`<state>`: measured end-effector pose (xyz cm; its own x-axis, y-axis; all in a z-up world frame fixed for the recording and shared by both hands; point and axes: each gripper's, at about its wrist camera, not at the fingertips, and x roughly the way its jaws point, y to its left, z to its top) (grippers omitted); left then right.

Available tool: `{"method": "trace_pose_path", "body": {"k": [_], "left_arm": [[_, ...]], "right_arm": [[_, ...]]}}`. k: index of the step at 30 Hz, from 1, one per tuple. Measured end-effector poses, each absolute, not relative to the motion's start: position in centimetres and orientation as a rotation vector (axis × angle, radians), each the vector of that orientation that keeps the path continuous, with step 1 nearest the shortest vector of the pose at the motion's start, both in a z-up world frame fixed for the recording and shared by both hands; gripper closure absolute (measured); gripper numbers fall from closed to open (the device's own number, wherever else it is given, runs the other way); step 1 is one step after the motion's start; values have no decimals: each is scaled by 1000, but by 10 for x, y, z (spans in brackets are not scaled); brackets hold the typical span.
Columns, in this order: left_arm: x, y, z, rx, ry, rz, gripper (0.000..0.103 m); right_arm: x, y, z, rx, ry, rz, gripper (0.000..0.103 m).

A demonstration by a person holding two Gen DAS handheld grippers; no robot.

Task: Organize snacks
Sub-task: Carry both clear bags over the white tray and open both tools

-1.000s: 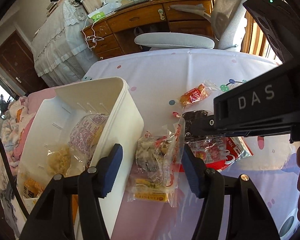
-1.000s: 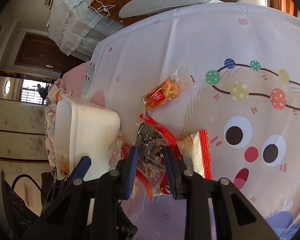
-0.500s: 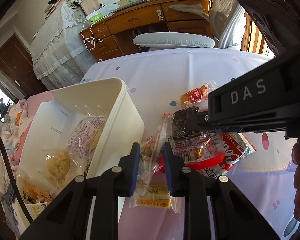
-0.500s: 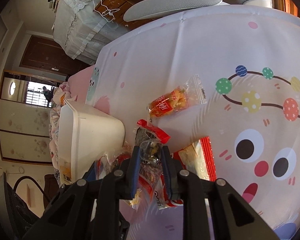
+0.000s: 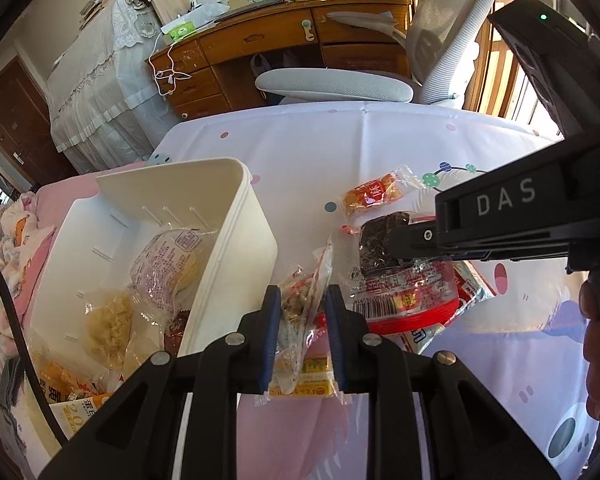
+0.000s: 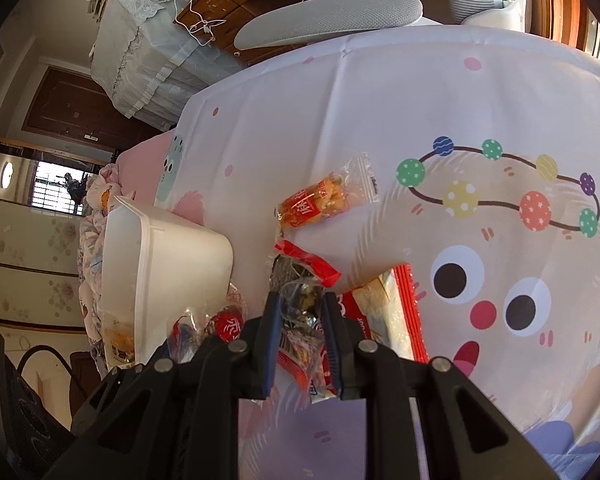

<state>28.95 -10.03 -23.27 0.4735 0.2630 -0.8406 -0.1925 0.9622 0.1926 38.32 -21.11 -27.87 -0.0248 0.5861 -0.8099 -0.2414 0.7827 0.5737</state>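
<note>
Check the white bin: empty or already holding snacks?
Holding snacks: several wrapped packets lie inside the white bin.

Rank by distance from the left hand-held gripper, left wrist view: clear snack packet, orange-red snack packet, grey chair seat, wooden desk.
1. Clear snack packet: pinched in the left hand-held gripper.
2. Orange-red snack packet: on the tablecloth, ahead and right.
3. Grey chair seat: beyond the table's far edge.
4. Wooden desk: behind the chair, farthest.
</note>
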Motion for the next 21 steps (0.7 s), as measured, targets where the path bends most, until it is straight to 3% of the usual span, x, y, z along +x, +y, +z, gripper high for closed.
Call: {"method": "trace_pose_path", "body": {"k": [21], "left_arm": [[218, -118, -145, 42, 946, 155, 83]], "right_arm": [[330, -261, -214, 246, 1435, 534, 83]]}}
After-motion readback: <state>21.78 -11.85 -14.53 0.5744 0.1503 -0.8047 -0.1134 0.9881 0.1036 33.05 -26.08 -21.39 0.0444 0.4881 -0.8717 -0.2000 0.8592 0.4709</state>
